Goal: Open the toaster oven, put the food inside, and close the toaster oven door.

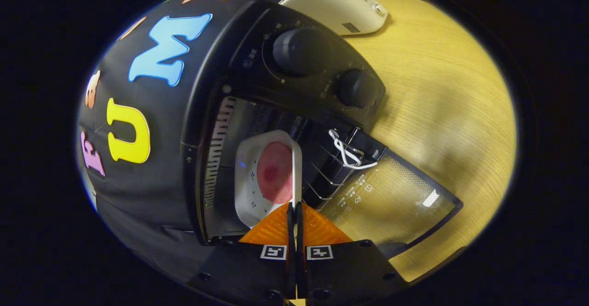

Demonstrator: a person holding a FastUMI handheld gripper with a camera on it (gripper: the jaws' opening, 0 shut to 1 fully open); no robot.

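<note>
Fingers (295,211) pinched tight on rim of white square plate (251,177) with round pink food (275,172), inside open black toaster oven (285,80). Best slid deep onto wire rack (329,170), flat, then let go.

Oven mouth (257,158) blocked by plate (257,177).

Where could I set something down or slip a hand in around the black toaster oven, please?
The bare wooden table beside the black toaster oven, between the white toaster and the open glass door, is free. The oven mouth is crowded: the gripper is shut on the white square tray holding pink round food, next to the wire rack.
</note>
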